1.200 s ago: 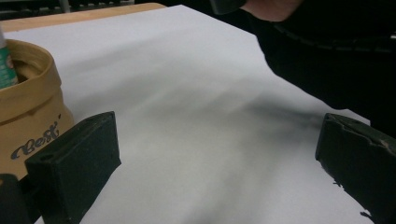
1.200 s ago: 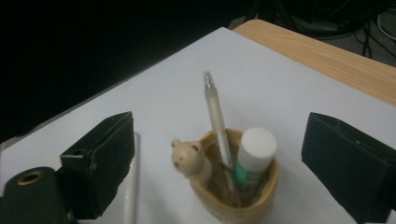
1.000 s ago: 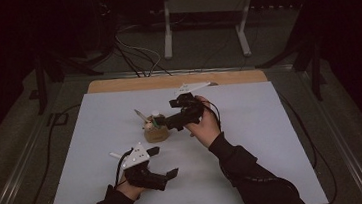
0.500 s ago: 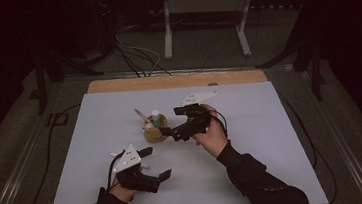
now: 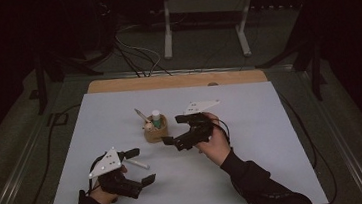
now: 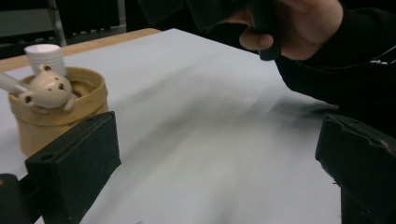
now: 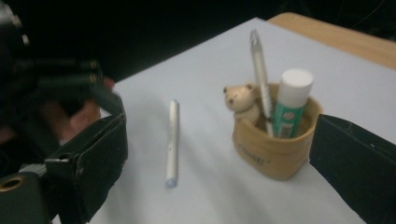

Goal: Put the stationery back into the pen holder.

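Note:
A tan cup (image 5: 155,132) stands mid-table and holds a bear figure (image 7: 240,100), an upright pen (image 7: 260,74) and a white-capped glue stick (image 7: 292,102). A white pen (image 5: 137,164) lies flat on the table in front of the cup, also seen as the white pen (image 7: 172,142) in the right gripper view. My left gripper (image 5: 141,165) is open near the front edge, with its jaws on either side of that pen's end. My right gripper (image 5: 174,143) is open just right of the cup, which sits between its jaws in its own view. The left gripper view has the cup (image 6: 56,116) at its left.
The grey mat (image 5: 271,123) covers a wooden table (image 5: 177,80). Cables (image 5: 134,56) and a metal stand (image 5: 205,9) lie on the dark floor beyond. The hand holding the right gripper (image 6: 299,28) fills the far top of the left gripper view.
My left gripper has drifted left and back toward the near edge. My right gripper has drawn back from the cup toward the person.

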`<state>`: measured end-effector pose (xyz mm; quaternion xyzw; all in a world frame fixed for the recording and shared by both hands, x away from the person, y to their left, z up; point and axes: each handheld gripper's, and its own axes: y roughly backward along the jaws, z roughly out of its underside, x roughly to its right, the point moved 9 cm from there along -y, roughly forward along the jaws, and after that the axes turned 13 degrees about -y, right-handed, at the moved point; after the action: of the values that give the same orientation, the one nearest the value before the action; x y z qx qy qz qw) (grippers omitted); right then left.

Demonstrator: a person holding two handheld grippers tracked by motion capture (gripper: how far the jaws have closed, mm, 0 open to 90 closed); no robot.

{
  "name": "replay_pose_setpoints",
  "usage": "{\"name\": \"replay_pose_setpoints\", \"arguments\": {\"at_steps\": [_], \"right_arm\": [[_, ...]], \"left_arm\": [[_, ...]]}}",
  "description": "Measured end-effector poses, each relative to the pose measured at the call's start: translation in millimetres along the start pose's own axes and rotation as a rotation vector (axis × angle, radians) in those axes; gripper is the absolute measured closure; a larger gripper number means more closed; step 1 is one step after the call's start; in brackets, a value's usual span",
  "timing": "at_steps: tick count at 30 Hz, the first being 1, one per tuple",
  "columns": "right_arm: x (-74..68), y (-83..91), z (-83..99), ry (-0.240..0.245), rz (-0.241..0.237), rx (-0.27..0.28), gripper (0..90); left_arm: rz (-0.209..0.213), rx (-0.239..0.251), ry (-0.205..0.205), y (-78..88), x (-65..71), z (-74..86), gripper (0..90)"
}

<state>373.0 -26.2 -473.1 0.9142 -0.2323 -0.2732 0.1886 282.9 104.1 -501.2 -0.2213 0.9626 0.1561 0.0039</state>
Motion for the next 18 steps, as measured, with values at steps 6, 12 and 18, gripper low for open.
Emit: {"name": "replay_pose_setpoints", "arguments": {"at_steps": [6,12,18], "right_arm": [[-1.3,-13.7,17.8,0.023,-0.003,-0.016,4.9],[-5.8,-27.8,35.5,0.071,0.01,-0.049,5.0],[-13.2,-45.1,57.6,0.05,-0.005,-0.102,6.0]], "left_arm": [[0.001,0.044,0.001,15.4,-5.7,-6.6,0.3],[-0.011,0.047,0.015,21.5,-12.0,-4.5,0.3],[-0.027,0.06,0.052,23.8,-22.2,0.8,0.3]]}}
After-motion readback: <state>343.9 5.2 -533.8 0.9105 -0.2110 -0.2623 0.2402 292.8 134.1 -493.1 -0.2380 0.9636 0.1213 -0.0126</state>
